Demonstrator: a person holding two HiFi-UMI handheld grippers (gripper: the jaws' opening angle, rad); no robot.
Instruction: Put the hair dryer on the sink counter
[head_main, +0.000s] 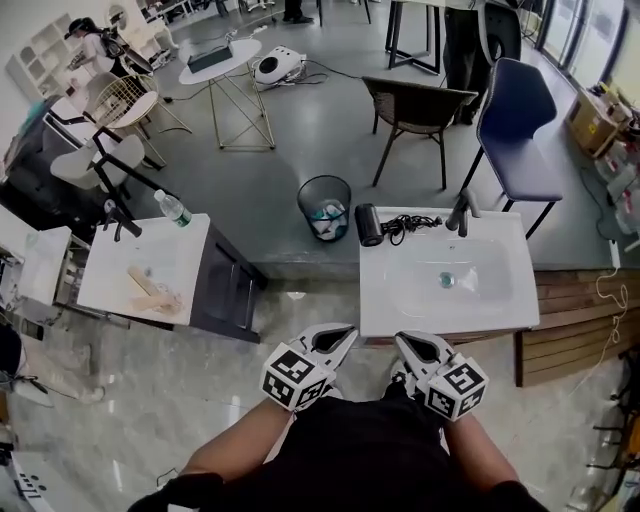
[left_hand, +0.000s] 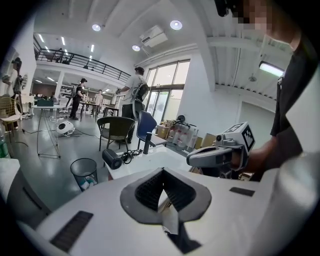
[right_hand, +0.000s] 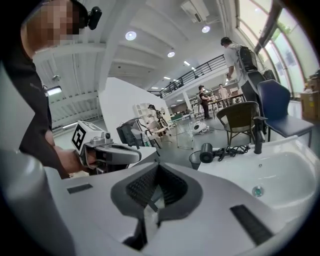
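While the black hair dryer (head_main: 369, 224) lies on the white sink counter (head_main: 395, 300) at its far left corner, just right of centre in the head view, we hold our left gripper (head_main: 345, 335) and right gripper (head_main: 405, 342) low in the frame by the counter's near edge. Both are clenched on nothing.

I see the hair dryer (head_main: 368, 224): black, lying on its side at the far left corner of the white sink bench (head_main: 385, 300). Its black cord (head_main: 405, 226) lies bunched just beside it, between dryer and faucet (head_main: 461, 212).
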